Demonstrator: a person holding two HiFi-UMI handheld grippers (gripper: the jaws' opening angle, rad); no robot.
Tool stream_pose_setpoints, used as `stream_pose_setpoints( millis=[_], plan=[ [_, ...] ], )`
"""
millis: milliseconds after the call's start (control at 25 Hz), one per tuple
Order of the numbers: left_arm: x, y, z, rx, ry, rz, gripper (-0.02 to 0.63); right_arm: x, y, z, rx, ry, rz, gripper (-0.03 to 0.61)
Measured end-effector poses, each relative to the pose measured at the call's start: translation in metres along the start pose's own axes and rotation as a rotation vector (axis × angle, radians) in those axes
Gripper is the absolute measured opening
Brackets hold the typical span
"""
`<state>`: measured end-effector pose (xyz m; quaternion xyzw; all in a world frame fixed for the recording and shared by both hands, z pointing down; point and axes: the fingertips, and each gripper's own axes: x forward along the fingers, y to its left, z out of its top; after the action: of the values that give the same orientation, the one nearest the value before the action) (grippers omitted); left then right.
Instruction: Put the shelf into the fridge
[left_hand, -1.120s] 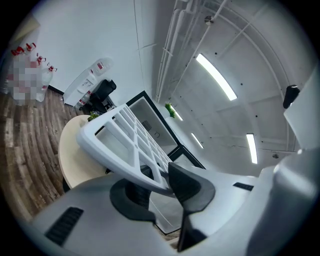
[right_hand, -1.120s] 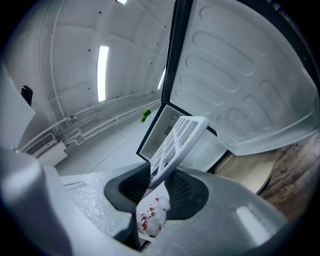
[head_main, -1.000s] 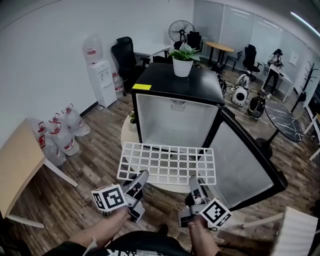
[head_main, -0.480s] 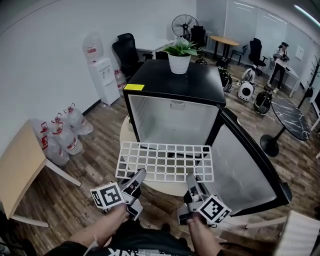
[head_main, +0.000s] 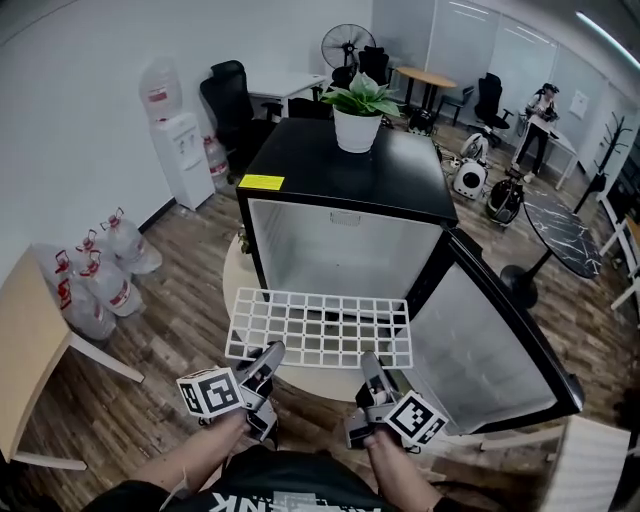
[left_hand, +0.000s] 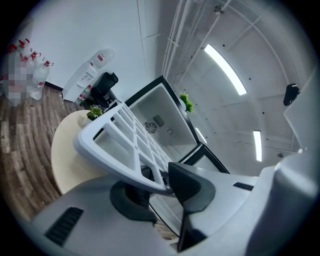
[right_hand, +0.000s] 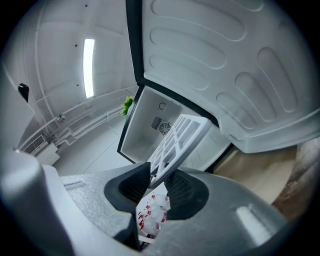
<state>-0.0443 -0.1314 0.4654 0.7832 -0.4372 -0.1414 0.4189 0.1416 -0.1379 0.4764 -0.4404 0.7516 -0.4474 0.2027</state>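
- Head view: the white shelf (head_main: 320, 327) has come closer to the open fridge (head_main: 345, 240) at its 12 o'clock.
- Left gripper (head_main: 268, 355) and right gripper (head_main: 371, 365) fingers pinch its near edge.
- It looks ready to slide in.

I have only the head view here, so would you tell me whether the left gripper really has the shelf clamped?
Observer: Yes. The left gripper view shows the left gripper with its two pads closed on the near rim of the white shelf, one pad on each face.
Operator: Thank you. Does the right one hold it in the same way?
Observer: It does. In the right gripper view the right gripper pinches the shelf's near edge between its dark pads, and the grid runs on from there toward the open fridge.
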Motion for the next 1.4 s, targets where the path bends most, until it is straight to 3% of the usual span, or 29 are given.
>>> stream_pose_setpoints(
  millis=[200, 440, 640, 840, 1120, 1400],
  plan=[
    [0.010, 0.024, 0.004, -0.038, 0.044, -0.006, 0.092, 0.017, -0.013, -0.007, -0.043, 0.004, -0.062, 0.089],
    [0.039, 0.048, 0.009, -0.050, 0.098, -0.012, 0.094, 0.041, -0.030, -0.007, 0.008, -0.026, -0.088, 0.089],
    [0.049, 0.062, 0.004, -0.054, 0.144, -0.025, 0.094, 0.039, -0.048, -0.009, -0.080, -0.037, -0.151, 0.092],
    [0.064, 0.072, -0.003, -0.063, 0.187, -0.042, 0.094, 0.047, -0.055, -0.019, 0.095, -0.083, -0.122, 0.092],
    [0.086, 0.084, 0.009, -0.068, 0.217, -0.076, 0.094, 0.059, -0.065, -0.003, -0.060, -0.076, -0.200, 0.092],
    [0.094, 0.093, 0.009, -0.073, 0.236, -0.092, 0.094, 0.068, -0.066, -0.015, 0.104, -0.121, -0.180, 0.092]
  ],
)
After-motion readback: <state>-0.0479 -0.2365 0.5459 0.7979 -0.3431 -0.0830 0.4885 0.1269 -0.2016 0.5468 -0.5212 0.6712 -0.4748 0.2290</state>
